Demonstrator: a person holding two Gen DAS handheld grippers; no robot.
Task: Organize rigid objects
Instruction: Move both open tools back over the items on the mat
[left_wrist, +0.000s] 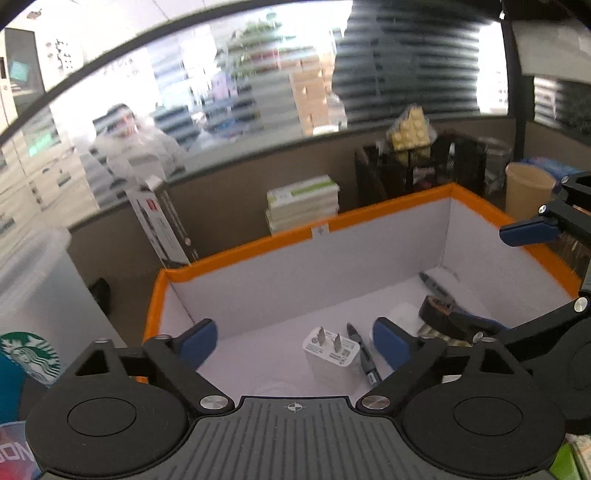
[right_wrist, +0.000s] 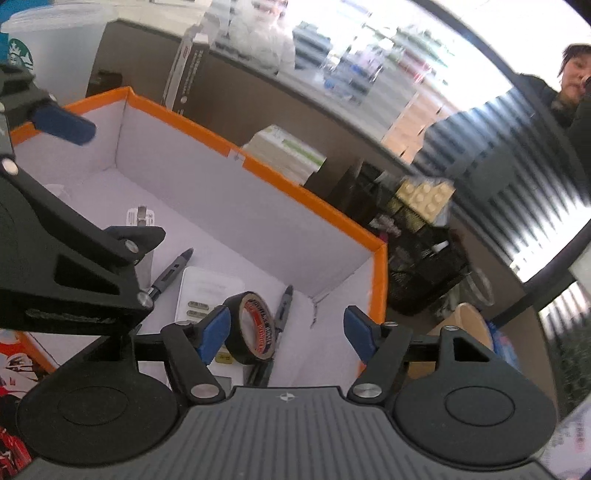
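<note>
Left wrist view: left tongs (left_wrist: 295, 343) spread wide, empty, poised over box (left_wrist: 236, 251) with orange rim and white inside. On its floor: charger (left_wrist: 330, 356) prongs up, pen (left_wrist: 364, 356) just beside, tape (left_wrist: 439, 314) and second pen (left_wrist: 436, 284) further right near the corner. Right tongs (right_wrist: 286, 330) likewise released, gripping nothing, tape (right_wrist: 251, 325) standing on edge just beside the left pad, over a white remote (right_wrist: 207, 291). Behind the box on the desk: stacked books (left_wrist: 303, 203), black mesh organizer (left_wrist: 421, 166), beige cup (left_wrist: 528, 192), leaning carton (left_wrist: 162, 225). Starbucks cup (left_wrist: 31, 354) at left. Glass partition with striped blinds beyond, blurred.
</note>
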